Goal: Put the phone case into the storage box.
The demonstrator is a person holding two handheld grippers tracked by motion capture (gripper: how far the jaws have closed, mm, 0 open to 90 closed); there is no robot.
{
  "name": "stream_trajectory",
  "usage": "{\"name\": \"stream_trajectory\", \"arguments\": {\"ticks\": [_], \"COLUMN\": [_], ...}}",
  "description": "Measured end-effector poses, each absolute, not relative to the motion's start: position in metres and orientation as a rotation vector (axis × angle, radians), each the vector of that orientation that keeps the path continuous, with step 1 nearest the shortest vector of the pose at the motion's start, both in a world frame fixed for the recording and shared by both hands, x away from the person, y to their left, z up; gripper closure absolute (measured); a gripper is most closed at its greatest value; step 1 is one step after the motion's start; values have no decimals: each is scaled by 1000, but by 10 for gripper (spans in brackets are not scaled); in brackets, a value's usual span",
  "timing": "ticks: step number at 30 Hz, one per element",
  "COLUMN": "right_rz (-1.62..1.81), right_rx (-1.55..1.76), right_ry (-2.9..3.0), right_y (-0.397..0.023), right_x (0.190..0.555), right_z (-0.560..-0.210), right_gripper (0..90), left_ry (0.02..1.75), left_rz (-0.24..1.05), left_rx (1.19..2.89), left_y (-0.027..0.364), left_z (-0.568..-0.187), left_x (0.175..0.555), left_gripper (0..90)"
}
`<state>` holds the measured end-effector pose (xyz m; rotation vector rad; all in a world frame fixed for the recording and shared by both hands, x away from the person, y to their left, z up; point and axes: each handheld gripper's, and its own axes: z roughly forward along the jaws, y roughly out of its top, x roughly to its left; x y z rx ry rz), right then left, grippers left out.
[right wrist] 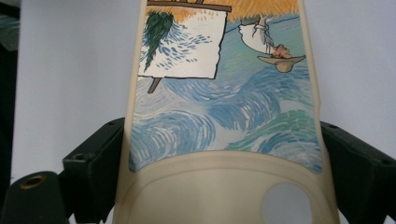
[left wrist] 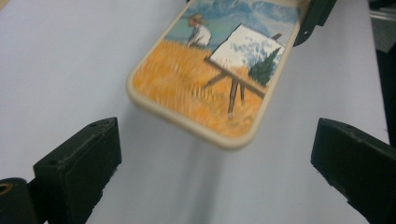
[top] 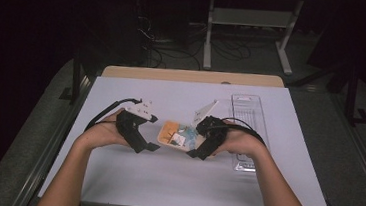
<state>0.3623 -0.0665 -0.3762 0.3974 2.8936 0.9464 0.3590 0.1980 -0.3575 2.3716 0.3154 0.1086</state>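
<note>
Held item: phone case (top: 177, 135), cream rim, painted field-and-easel scene; at table centre, between the two hands, orange end to the left, blue end to the right.
Same item, close: phone case (left wrist: 212, 77) seen lifted clear of the sheet, soft shadow beneath; camera-hole end nearest in phone case (right wrist: 224, 140).
Right gripper (top: 201, 151): clamped on the case's blue end, one jaw against each long edge; probable reason: edge grip keeps the painted face unmarked and leaves the other end free.
Right gripper, own view (right wrist: 224, 154): jaws pressed to both cream sides, case running straight away from the camera.
Left gripper (top: 153, 147): released, jaws spread wide, just left of the orange end, not touching.
Left gripper, own view (left wrist: 212, 168): nothing between the pads, case end ahead and apart from both.
Judged purpose: case carried by one hand alone; left hand free to re-grip or to steady.
Table cover (top: 129, 173): white sheet, bare near edge.
Clear tray (top: 247, 111): long, transparent, right of the right hand, running near to far; near end partly hidden by that hand.
Far edge: wooden tabletop strip (top: 193, 76) beyond the sheet.
Obstructions: none between left jaws and case; tray close beside the right wrist, a likely snag on any swing to the right.
Background: dark floor, cables, white desk legs (top: 209, 32), well apart.
</note>
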Motion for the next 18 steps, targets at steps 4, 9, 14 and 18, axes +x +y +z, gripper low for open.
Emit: {"name": "stream_trajectory", "arguments": {"ticks": [4, 9, 14, 18], "right_rz": [930, 898, 881, 872], "right_rx": [454, 511, 559, 618], "right_ry": [2880, 2859, 2841, 2833], "right_y": [-70, -73, -71, -70], "right_x": [365, 366, 365, 364], "right_z": [-380, -379, -379, -380], "right_gripper": [103, 104, 104, 104], "left_ry": [396, 463, 505, 552], "left_rz": [149, 184, 194, 214], "left_rx": [2319, 2306, 2294, 2272], "left_y": [207, 215, 218, 219], "left_z": [-361, -366, -375, -383], "left_x": [361, 358, 352, 344], "left_gripper": [0, 0, 0, 0]}}
